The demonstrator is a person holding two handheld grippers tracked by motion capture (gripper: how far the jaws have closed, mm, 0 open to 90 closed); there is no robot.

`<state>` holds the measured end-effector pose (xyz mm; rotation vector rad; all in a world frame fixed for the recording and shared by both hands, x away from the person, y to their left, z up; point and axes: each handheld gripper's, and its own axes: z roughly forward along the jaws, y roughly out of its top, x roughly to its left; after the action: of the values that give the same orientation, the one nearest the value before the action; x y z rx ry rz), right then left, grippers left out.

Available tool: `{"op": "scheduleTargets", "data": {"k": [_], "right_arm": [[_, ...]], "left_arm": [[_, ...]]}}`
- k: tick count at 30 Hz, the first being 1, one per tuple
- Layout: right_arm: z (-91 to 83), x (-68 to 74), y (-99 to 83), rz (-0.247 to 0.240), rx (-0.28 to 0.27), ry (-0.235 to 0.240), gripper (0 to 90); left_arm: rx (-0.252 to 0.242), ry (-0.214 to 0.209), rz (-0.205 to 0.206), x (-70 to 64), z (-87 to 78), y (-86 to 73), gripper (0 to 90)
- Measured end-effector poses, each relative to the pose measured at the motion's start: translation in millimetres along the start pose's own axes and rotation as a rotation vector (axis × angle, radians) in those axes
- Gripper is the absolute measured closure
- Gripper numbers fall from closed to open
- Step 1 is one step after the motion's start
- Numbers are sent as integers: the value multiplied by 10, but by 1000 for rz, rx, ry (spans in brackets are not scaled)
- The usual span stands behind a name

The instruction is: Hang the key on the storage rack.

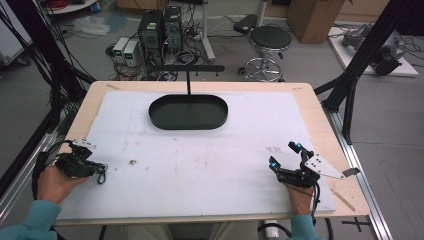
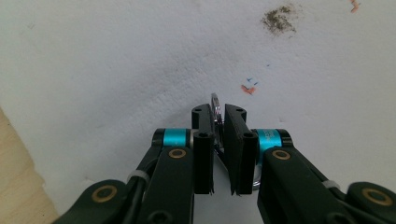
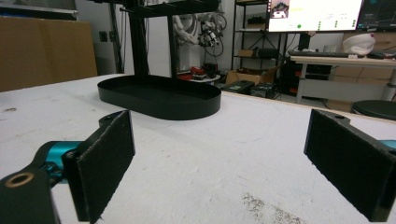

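Note:
In the left gripper view my left gripper [image 2: 218, 122] is shut on a thin silver metal ring [image 2: 215, 103], held edge-on just above the white mat [image 2: 116, 70]. From above, that gripper [image 1: 100, 172] sits at the mat's near left corner, held in a hand. My right gripper [image 1: 284, 154] rests at the near right with its jaws wide apart and nothing between them. In its own view, the right gripper [image 3: 219, 154] faces a black oval tray [image 3: 159, 106]. The tray [image 1: 188, 123] stands at the far middle of the table, and a black T-shaped stand [image 1: 187, 69] rises from its back.
The white mat [image 1: 200, 160] covers most of the wooden table [image 1: 320, 120]. A small dark smudge [image 1: 133, 162] marks the mat near my left gripper. Black frame struts [image 1: 350, 85] flank the table. A stool [image 1: 270, 40] and computer boxes [image 1: 160, 30] stand beyond the far edge.

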<state>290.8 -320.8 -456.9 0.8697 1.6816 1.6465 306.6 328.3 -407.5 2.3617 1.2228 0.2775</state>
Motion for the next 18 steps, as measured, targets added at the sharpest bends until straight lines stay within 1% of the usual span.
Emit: {"op": "scheduleTargets", "data": {"k": [1,3,10,18], "right_arm": [[-1,-1,0,-1,1,1,81],[-1,-3,0,-3,1,1,81],[-2,0,0,0,2,0,81],[-4,-1,-1,0,2,1,81]], "left_arm": [[4,0,2,0,1,1,848],[-2,-1,2,-5,6,1,861],[-2,-10,-3,11,-2,1,873],[-7,-5,0,7,-8,1,882]]}}
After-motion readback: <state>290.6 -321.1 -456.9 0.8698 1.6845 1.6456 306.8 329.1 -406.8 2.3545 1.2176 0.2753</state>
